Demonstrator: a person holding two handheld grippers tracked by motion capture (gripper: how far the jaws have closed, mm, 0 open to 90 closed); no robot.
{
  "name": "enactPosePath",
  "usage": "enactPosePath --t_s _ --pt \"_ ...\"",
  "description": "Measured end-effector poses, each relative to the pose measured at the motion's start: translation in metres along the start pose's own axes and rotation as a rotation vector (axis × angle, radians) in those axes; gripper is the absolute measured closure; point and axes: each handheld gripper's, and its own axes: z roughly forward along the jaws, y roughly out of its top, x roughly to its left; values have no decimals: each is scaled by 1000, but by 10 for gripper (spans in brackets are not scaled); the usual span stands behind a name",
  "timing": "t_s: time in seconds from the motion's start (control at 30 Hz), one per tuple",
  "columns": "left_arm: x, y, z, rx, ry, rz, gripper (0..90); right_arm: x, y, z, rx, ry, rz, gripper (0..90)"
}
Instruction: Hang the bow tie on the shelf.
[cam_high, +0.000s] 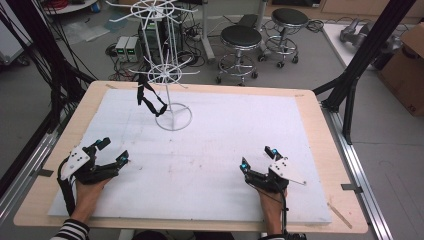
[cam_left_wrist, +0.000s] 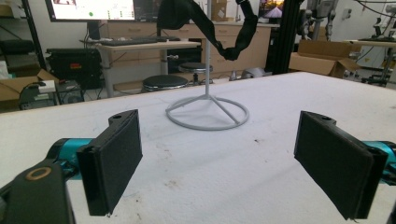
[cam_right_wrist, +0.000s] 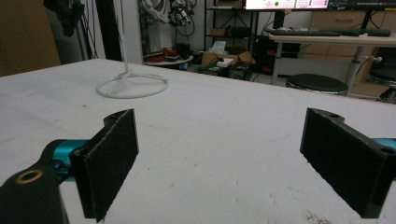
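Note:
A white wire rack (cam_high: 168, 75) stands on a ring base at the back left of the white mat (cam_high: 210, 145). A black strap (cam_high: 150, 97) hangs from one of its lower arms. My left gripper (cam_high: 113, 151) rests near the mat's front left, open and holding nothing. My right gripper (cam_high: 256, 158) rests at the front right, also open with nothing in it. In the left gripper view the rack's ring base (cam_left_wrist: 208, 112) lies ahead and the black strap (cam_left_wrist: 205, 21) dangles above it. In the right gripper view the ring base (cam_right_wrist: 132, 86) sits far off to the left.
The mat covers a wooden table (cam_high: 320, 130). Two black stools (cam_high: 241, 47) stand on the floor behind the table. Black frame posts (cam_high: 365, 55) rise at the right, and a cardboard box (cam_high: 407, 70) sits beyond them.

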Motion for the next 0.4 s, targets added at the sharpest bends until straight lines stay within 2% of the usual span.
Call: enactPosePath --t_s 0.13,0.4 --pt "0 0 -1 -5 7 -8 155 -1 0 0 -1 5 6 104" --pt "-1 -1 -3 -26 12 3 157 0 -1 -1 -17 -9 1 104"
